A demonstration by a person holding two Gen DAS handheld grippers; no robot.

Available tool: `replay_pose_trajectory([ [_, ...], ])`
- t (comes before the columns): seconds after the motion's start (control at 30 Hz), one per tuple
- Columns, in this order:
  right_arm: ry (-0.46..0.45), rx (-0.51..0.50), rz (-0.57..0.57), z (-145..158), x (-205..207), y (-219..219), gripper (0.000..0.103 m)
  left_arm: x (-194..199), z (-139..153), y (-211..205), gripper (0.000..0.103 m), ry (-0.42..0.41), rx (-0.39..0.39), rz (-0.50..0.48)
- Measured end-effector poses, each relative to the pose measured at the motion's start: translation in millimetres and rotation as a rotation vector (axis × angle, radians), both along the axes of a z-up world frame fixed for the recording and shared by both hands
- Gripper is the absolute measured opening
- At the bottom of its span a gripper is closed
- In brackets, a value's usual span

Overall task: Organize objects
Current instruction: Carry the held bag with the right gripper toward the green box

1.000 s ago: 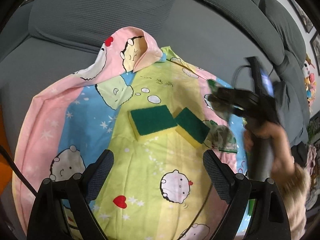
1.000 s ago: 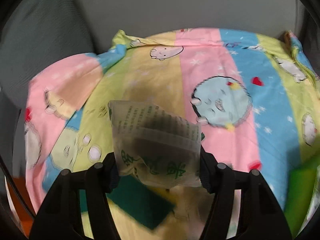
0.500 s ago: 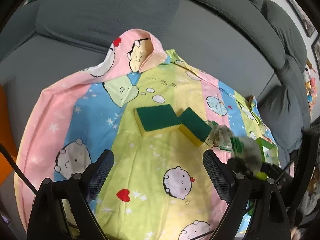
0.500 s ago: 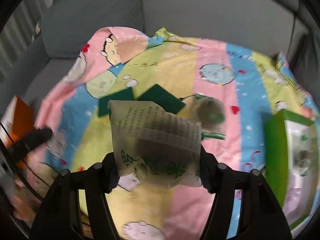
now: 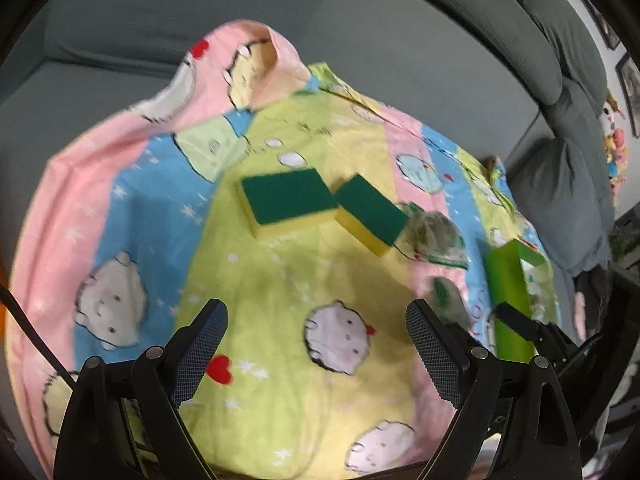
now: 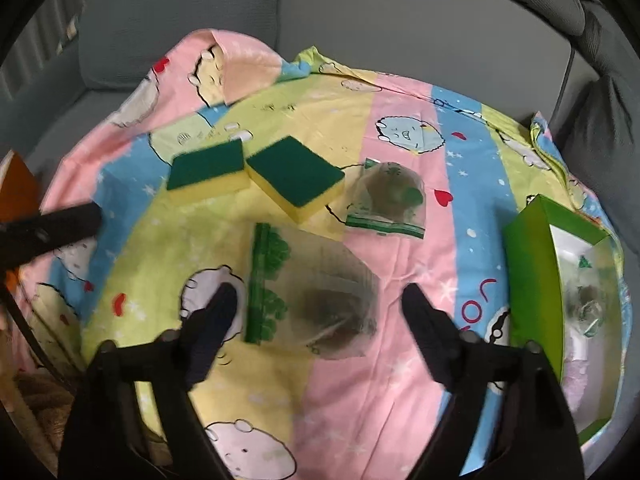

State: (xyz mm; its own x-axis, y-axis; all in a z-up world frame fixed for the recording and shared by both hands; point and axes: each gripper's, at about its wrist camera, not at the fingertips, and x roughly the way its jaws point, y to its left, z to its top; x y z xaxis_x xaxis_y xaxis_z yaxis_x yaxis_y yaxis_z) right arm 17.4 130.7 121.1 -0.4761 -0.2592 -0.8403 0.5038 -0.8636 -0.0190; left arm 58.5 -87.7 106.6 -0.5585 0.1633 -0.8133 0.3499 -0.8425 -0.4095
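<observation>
The right gripper (image 6: 316, 312) is seen with its jaws opening; a clear packet (image 6: 316, 292) lies between them on the blanket (image 6: 400, 392), not pinched. The left gripper (image 5: 316, 344) is held wide, empty. Farther off, a second packet (image 6: 390, 196) and two sponges (image 6: 208, 170) are laid.

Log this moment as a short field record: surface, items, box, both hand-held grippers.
surface: cartoon-print sheet on a grey sofa
sponges: two green-topped yellow sponges, corners close
packets: far packet; near packet lying on the sheet
box: green box at right, open
left hand-held gripper: open, empty
right hand-held gripper: jaws opening, pads clear of the near packet
</observation>
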Motion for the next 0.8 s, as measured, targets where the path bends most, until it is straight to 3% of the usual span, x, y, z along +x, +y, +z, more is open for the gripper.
replay_pose_trajectory([
  [0.07,0.001,-0.027,-0.009,7,0,7,0.089,-1,-2,2,0.091,-0.005,0.021,-0.016],
  [0.2,-0.014,-0.091,-0.056,16,-6,28,0.089,-7,-7,15,0.091,-0.031,-0.011,-0.043],
  [0.33,-0.100,-0.217,-0.124,15,-18,48,0.089,-12,-15,31,0.091,-0.053,0.009,-0.114],
  [0.5,-0.242,-0.328,-0.088,-2,-30,44,0.089,-21,-38,51,0.091,-0.126,0.029,-0.160],
  [0.63,-0.373,-0.357,-0.099,-29,-44,36,0.089,-28,-58,58,0.091,-0.162,0.146,-0.182],
  [0.8,-0.454,-0.336,-0.103,-51,-53,29,0.089,-31,-70,61,0.091,-0.184,0.123,-0.151],
])
